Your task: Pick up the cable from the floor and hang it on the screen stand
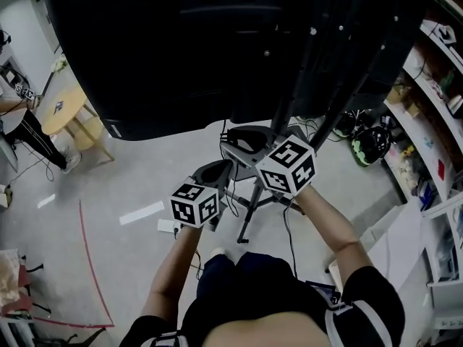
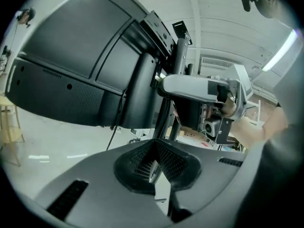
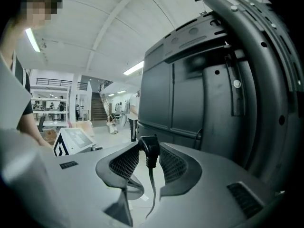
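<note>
The black cable's plug (image 3: 148, 150) is pinched between the pads of my right gripper (image 3: 148, 147), and its cord hangs down between the jaws. In the head view, my right gripper (image 1: 244, 142) is raised close to the screen stand's black poles (image 1: 304, 71), under the big black screen (image 1: 181, 49). The screen's back (image 3: 190, 94) and a curved stand arm (image 3: 266, 70) fill the right gripper view. My left gripper (image 1: 217, 172) sits just below and to the left. Its jaws (image 2: 154, 148) meet with nothing visible between them. The stand's post (image 2: 173, 80) rises ahead of it.
The stand's legs (image 1: 249, 212) spread on the grey floor with loose cords around them. A white power strip (image 1: 168, 226) lies to their left. A round wooden table (image 1: 64, 107) and a seated person (image 1: 22, 114) are at the left. Shelves (image 1: 434, 121) and a helmet (image 1: 370, 144) are at the right.
</note>
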Demonstrator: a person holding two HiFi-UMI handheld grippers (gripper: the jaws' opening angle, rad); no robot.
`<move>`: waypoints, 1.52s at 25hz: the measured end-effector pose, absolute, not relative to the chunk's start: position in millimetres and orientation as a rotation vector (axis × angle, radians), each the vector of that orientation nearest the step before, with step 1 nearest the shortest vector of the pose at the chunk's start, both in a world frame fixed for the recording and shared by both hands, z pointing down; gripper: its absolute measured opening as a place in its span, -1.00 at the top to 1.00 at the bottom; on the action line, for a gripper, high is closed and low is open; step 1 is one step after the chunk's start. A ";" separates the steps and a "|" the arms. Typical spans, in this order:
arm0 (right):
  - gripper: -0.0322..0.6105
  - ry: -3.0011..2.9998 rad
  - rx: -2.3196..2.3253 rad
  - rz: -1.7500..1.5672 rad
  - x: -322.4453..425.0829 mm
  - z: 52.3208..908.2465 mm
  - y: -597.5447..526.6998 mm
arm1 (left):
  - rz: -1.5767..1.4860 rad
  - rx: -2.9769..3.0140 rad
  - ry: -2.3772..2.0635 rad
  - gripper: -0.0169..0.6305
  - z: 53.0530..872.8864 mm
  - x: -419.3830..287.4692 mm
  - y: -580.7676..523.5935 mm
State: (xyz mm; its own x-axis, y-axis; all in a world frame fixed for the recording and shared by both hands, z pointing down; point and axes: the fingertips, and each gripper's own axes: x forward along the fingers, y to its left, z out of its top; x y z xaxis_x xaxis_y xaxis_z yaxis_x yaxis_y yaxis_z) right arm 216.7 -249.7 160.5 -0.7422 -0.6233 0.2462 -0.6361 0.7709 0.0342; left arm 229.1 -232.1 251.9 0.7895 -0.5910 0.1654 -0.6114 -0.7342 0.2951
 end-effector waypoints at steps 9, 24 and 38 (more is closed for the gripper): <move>0.44 -2.757 0.990 -0.066 228.0 74.9 -263.0 | 0.091 2.832 -0.793 0.93 169.4 236.9 -252.2; 0.44 -2.622 1.026 -0.398 271.6 -60.5 -286.7 | -0.083 3.032 -0.532 0.93 42.0 291.1 -280.3; 0.44 -2.657 1.004 -0.539 272.4 -182.2 -285.4 | -0.200 3.164 -0.353 0.93 -57.6 318.2 -278.0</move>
State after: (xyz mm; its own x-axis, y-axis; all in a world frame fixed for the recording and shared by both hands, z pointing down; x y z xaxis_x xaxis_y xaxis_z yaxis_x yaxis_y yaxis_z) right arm 272.4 -285.4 -182.2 -0.7313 -0.6745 0.1010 -0.5818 0.6943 0.4236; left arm 318.2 -278.0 -57.6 0.9677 -0.2162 -0.1295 -0.2223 -0.9744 -0.0343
